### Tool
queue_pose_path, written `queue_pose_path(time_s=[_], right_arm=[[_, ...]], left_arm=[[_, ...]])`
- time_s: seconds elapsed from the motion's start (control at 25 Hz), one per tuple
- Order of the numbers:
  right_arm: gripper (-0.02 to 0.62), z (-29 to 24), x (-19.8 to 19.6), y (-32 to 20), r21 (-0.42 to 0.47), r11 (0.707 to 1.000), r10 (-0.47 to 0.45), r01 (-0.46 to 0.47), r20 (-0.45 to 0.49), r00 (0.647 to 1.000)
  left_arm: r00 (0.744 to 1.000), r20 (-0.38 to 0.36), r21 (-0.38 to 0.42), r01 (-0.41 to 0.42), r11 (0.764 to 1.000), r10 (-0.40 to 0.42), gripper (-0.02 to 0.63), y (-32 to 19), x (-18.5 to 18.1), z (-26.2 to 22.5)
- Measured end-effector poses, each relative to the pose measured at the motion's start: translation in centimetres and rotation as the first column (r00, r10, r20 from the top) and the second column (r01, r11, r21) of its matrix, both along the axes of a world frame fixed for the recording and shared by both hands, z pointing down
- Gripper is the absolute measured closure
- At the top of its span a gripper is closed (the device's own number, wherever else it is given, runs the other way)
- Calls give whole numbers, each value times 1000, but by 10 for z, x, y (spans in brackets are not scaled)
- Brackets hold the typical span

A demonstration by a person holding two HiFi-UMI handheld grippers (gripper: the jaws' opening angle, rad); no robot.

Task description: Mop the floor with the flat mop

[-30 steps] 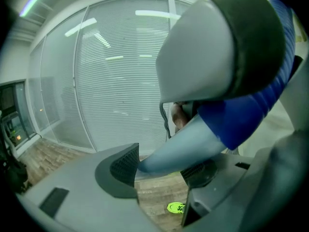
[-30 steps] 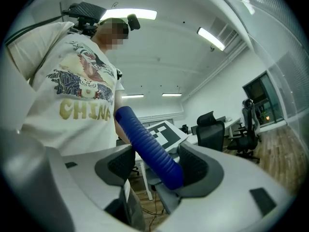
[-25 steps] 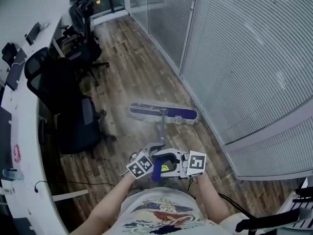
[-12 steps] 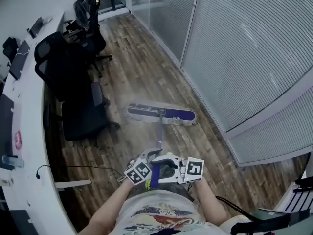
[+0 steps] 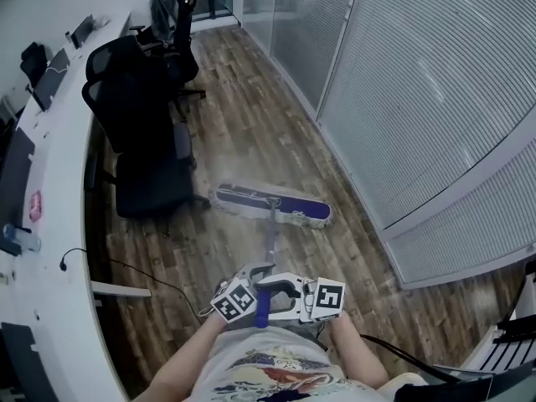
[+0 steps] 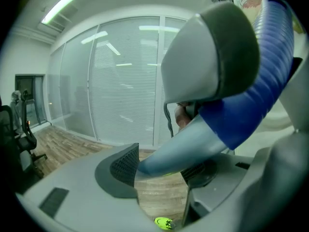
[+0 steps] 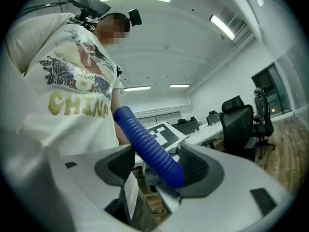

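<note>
The flat mop's purple head [image 5: 270, 206] with a white fringe lies on the wood floor, close to a black chair's base. Its grey pole [image 5: 270, 254] runs back to me and ends in a blue ribbed grip [image 5: 261, 311]. My left gripper [image 5: 254, 276] is shut on the pole just ahead of the grip; in the left gripper view the pole [image 6: 166, 158] lies between the jaws of my left gripper [image 6: 161, 167]. My right gripper [image 5: 275, 292] is shut on the blue grip [image 7: 150, 151], which crosses between the jaws of my right gripper [image 7: 157, 168].
Black office chairs [image 5: 142, 132] stand along a curved white desk [image 5: 50, 249] on the left, with another chair [image 5: 174, 19] farther back. A glass wall with blinds [image 5: 419, 99] runs along the right. A thin cable [image 5: 138, 270] lies on the floor near the desk.
The mop head has slid left, closer to the black chair's base, and turned slightly. Both grippers keep their hold on the handle.
</note>
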State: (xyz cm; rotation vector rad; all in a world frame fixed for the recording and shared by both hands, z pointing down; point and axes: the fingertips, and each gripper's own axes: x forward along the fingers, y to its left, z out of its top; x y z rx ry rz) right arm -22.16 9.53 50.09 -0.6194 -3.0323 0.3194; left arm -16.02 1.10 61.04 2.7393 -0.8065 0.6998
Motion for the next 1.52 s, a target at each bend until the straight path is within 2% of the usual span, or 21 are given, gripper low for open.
queue_pose_path(time_s=[0.2,0.4,0.52,0.64,0.76,0.92,1.2,1.36,1.52], right_arm=[[334,-4,25,45,-15,1000,-21,22,10,1000],[333,9,57,91,19,1000,10,-11,48,999],[330,21,68,99,28,999,27,-28,25,999],[328,25,74,100,37,999,29,-29,1,1000],[328,19,73,95,6,1000,30,-31,17,999],[327,23,60,86,14,1000,-14,14,2,1000],[327,2,15,34,-5,998,-60,61,40,997],[327,14,-8,3,1,996,-87,87,-27,996],[324,20,-33,-30,9,995,-94,95,-46,994]], left_arm=[[999,-6,-3,41,999,-41,387,44,22,-4],[997,71,8,-21,1000,21,387,92,52,15],[993,105,15,-65,998,63,387,100,63,23],[991,106,6,-79,997,78,387,103,69,26],[992,90,1,-85,996,85,385,98,69,22],[990,88,-1,-115,993,114,383,89,58,24],[996,0,22,-86,996,86,382,37,15,4],[997,-17,26,-71,997,71,382,4,-9,7],[997,1,30,-73,997,73,381,-31,-28,17]])
